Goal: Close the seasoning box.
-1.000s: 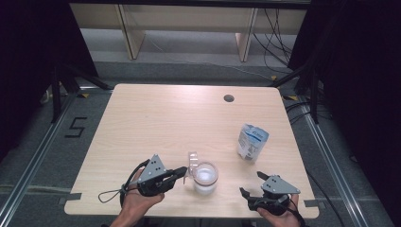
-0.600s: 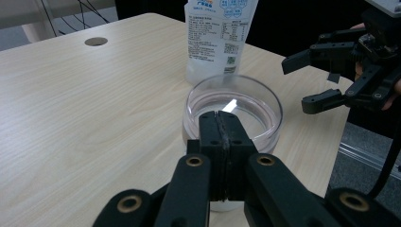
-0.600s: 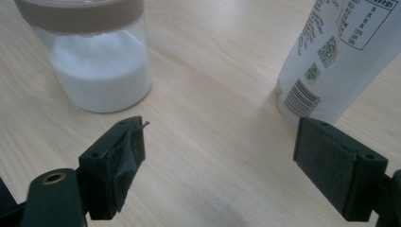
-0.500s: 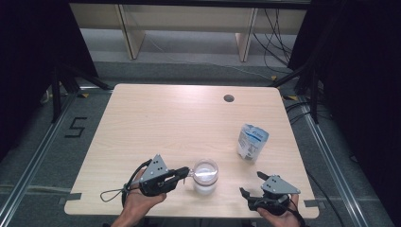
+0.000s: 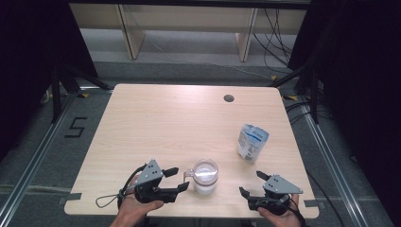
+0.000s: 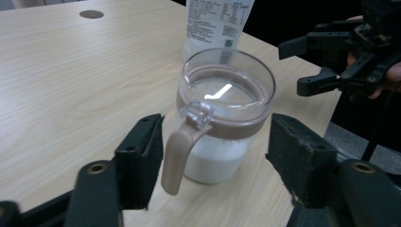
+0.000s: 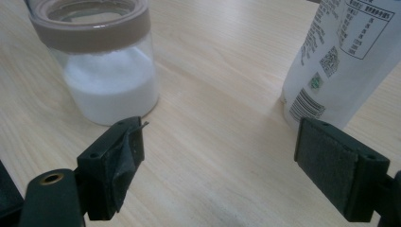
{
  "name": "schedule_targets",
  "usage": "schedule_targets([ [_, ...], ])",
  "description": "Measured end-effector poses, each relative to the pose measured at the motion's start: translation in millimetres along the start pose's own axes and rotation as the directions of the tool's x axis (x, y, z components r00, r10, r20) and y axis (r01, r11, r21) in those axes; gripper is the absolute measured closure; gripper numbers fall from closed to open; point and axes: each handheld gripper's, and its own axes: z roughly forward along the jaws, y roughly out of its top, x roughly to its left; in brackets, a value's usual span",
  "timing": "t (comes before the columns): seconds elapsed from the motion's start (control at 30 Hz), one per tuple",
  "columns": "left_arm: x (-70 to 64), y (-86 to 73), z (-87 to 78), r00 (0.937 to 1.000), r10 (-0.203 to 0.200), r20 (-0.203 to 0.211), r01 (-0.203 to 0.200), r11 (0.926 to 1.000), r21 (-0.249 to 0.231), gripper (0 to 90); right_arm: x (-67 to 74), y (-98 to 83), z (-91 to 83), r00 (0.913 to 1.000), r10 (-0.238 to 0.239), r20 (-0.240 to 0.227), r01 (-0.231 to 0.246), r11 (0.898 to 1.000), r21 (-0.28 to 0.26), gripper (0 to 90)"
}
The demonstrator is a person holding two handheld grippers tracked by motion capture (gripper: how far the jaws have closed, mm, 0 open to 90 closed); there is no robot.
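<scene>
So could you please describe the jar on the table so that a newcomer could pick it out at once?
Start at the wooden table and look to its near edge, between the two grippers. The jar stands there upright: clear, with a brown band and handle, part full of white powder, unlike the flat white pouch farther back on the right.

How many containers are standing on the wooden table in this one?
2. A clear glass jar with a brown band and handle, holding white powder, stands near the front edge at centre; a white printed stand-up pouch stands to its right, farther back. None looks hidden.
</scene>
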Motion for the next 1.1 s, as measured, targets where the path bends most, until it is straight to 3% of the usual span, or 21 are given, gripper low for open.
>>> schedule_targets([
  [0.13,0.3,-5.6,-2.2,0.9998,-0.018,-0.013,0.018,0.9998,0.001,27.1,-1.6,0.4,0.4,0.9997,-0.005,-0.022,0.004,0.999,-0.045,17.0],
  [0.17,1.4,-7.1,-2.9,1.0000,0.001,-0.005,-0.001,1.0000,0.006,25.7,-1.4,0.8,-0.6,0.9998,-0.001,-0.019,0.000,0.999,-0.042,16.9],
  [0.27,0.1,-13.0,-4.3,1.0000,-0.003,-0.007,0.003,0.9998,0.021,22.2,1.1,1.0,-0.3,0.9988,0.024,-0.043,-0.026,0.999,-0.041,16.4],
  [0.3,0.2,-15.1,-3.8,0.9999,-0.012,0.001,0.012,0.9998,0.017,21.6,0.7,1.3,-0.5,0.9996,0.001,-0.029,-0.003,0.999,-0.048,16.3],
  [0.37,0.6,-18.0,-4.8,0.9998,-0.018,-0.004,0.019,0.9994,0.028,20.4,2.7,1.4,0.5,0.9982,0.005,-0.061,-0.008,0.999,-0.043,16.4],
  [0.43,0.8,-19.8,-5.4,0.9996,-0.025,-0.010,0.026,0.9992,0.029,18.6,3.8,1.6,-0.4,0.9984,0.001,-0.057,-0.004,0.999,-0.039,16.4],
  [0.5,1.2,-20.9,-5.3,0.9995,-0.031,-0.007,0.031,0.9992,0.025,17.8,4.6,1.4,-0.3,0.9983,-0.002,-0.059,-0.001,0.999,-0.039,16.4],
  [0.57,0.5,-22.0,-5.8,0.9988,-0.047,-0.011,0.047,0.9985,0.026,16.7,7.3,0.9,-1.2,0.9979,0.027,-0.059,-0.029,0.999,-0.031,16.4],
  [0.6,-0.1,-22.0,-6.5,0.9988,-0.046,-0.016,0.046,0.9985,0.030,16.6,5.1,1.2,-0.7,0.9980,0.009,-0.063,-0.012,0.999,-0.040,16.3],
  [0.83,0.2,-24.3,-6.9,0.9996,-0.022,-0.018,0.022,0.9993,0.030,16.2,6.5,1.2,-1.9,0.9986,0.003,-0.053,-0.005,0.999,-0.035,16.3],
  [0.93,0.0,-25.1,-7.1,0.9983,-0.048,-0.031,0.049,0.9984,0.027,16.2,6.2,0.8,-1.7,0.9983,0.000,-0.059,-0.002,0.999,-0.039,16.4],
  [1.0,2.5,-25.5,-7.2,0.9991,-0.035,-0.026,0.036,0.9990,0.028,16.2,5.9,0.6,-2.3,0.9978,0.001,-0.066,-0.003,0.999,-0.035,16.4],
  [1.03,1.9,-26.5,-6.9,0.9980,-0.053,-0.034,0.054,0.9982,0.027,16.2,5.7,0.4,-1.6,0.9974,0.002,-0.072,-0.005,0.999,-0.039,16.4],
  [1.1,1.4,-28.6,-6.8,0.9980,-0.049,-0.039,0.050,0.9981,0.036,16.2,5.9,0.5,-2.2,0.9977,0.002,-0.067,-0.004,0.999,-0.037,16.4],
])
